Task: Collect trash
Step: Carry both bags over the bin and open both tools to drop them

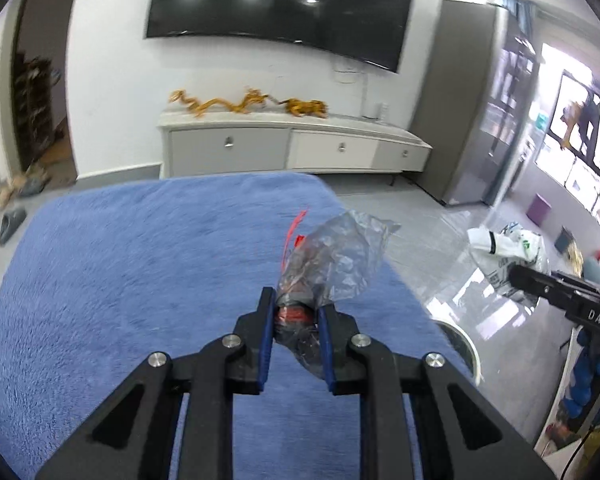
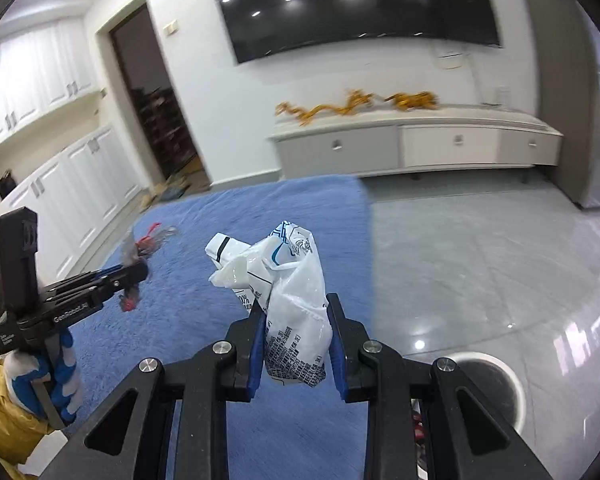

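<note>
In the left wrist view my left gripper [image 1: 296, 300] is shut on a crumpled clear plastic wrapper [image 1: 336, 252] with red bits inside, held above the blue rug [image 1: 120, 260]. At that view's right edge is my right gripper [image 1: 516, 276] with a white printed plastic bag [image 1: 500, 248]. The right wrist view shows my right gripper [image 2: 296, 304] with its pads pressing on that crumpled white bag [image 2: 296, 280]. My left gripper [image 2: 140, 270], in a blue and white gloved hand [image 2: 56, 372], holds the clear wrapper [image 2: 140, 246] at the left. A round white-rimmed bin [image 2: 516, 380] stands low on the right.
A low white cabinet [image 1: 292, 148] with golden ornaments stands under a wall-mounted television [image 1: 280, 4]. Glossy grey floor [image 2: 480, 248] lies right of the rug. Grey slippers [image 1: 12, 224] lie by a doorway at the left. The bin's rim [image 1: 474, 356] shows beside the rug.
</note>
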Available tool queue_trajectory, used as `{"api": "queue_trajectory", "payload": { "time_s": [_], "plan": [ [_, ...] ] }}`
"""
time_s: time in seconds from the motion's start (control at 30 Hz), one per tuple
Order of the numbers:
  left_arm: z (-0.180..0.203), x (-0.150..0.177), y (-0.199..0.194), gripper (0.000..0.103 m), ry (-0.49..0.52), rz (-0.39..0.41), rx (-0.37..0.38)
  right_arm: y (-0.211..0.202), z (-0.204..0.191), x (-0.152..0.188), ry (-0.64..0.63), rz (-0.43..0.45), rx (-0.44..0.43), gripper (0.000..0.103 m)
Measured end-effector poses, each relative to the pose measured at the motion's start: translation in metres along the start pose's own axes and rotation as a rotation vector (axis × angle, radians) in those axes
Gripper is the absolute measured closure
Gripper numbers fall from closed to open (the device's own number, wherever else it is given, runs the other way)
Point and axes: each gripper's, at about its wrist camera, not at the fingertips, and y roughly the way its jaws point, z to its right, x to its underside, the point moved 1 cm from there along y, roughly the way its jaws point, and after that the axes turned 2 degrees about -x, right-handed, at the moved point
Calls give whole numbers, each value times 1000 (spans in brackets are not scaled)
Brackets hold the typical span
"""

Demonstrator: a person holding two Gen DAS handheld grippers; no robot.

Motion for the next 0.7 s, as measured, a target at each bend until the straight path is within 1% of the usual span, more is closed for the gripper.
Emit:
{"api": "queue_trajectory", "payload": {
  "time_s": [0.07,0.23,0.3,0.47,0.6,0.7],
  "plan": [
    [25,-1,-1,84,40,-4,7,-18,15,7,21,22,38,77],
    [73,-4,9,84,111,-24,26,-38,45,23,67,39,100,77],
    [93,-4,13,84,146,-32,35,-42,55,33,89,38,124,77],
    [137,-1,28,84,226,-51,59,-46,87,55,164,32,151,77],
    [174,2,49,84,279,-89,85,-46,120,76,232,15,170,77],
    [194,6,64,84,308,-118,98,-41,143,88,279,-3,184,77]
  ]
}}
